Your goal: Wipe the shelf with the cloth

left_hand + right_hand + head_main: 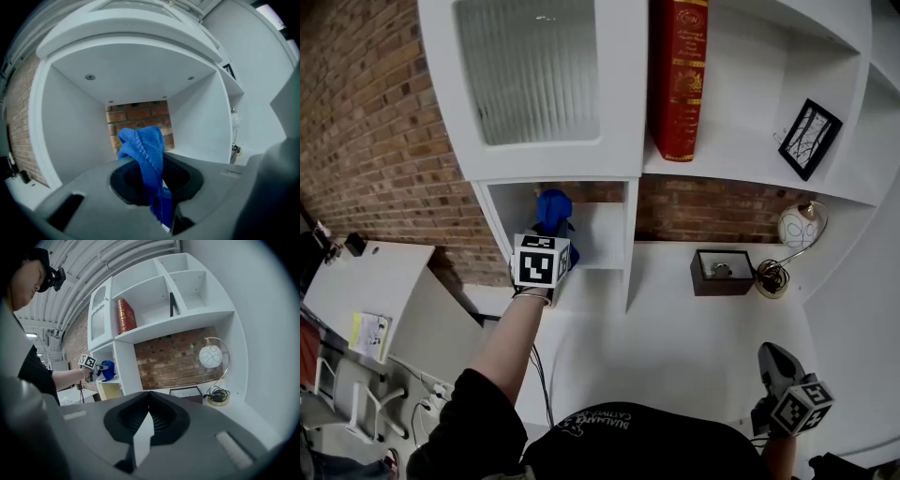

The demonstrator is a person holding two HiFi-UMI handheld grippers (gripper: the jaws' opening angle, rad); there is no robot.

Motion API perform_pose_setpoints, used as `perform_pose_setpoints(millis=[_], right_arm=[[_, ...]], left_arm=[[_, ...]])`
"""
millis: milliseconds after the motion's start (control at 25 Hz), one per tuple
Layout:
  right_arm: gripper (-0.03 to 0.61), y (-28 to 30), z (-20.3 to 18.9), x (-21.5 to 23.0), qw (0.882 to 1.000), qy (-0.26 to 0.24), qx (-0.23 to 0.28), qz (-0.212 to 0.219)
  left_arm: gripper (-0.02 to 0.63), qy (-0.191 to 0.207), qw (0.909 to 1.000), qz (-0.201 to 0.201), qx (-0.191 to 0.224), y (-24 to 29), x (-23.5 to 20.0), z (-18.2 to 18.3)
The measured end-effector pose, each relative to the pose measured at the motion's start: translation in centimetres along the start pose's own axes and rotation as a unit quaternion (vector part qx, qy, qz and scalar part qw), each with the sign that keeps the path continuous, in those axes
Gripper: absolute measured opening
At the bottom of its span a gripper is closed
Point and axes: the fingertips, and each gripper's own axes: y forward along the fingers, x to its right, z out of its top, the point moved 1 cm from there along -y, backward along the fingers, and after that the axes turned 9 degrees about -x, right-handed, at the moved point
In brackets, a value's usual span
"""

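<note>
The cloth is clamped between the left gripper's jaws, bunched above them with a tail hanging below. It sits inside a small white shelf cubby, with brick straight ahead of the gripper; I cannot tell whether it touches the shelf. The right gripper is low and well apart to the right, jaws together on nothing, with a box and lamp ahead of it.

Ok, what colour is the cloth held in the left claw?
The cloth is bright blue, clearest in the left gripper view.
</note>
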Motion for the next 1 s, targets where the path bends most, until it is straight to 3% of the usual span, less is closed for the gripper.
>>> perform_pose_setpoints(millis=[200, 560, 760, 1000], right_arm=[[0.009, 2.4, 0.6, -1.9, 0.999, -0.019, -0.009, 0.038], [0.009, 3.2, 0.5, -2.3, 0.998, -0.021, -0.013, 0.054], [0.009, 2.8, 0.1, -1.5, 0.999, -0.011, -0.01, 0.046], [0.009, 2.5, -0.1, -0.9, 0.999, -0.002, -0.008, 0.042]], left_arm=[[0.061, -0.026, 0.9976, 0.049, -0.041, -0.9, -3.7, -3.4], [0.066, -0.027, 0.9917, 0.069, -0.105, 0.9, -4.7, -7.7], [0.064, -0.01, 0.9919, 0.064, -0.109, 1.5, -3.3, -7.9], [0.063, 0.012, 0.9938, 0.027, -0.107, 2.5, -0.2, -7.1]])
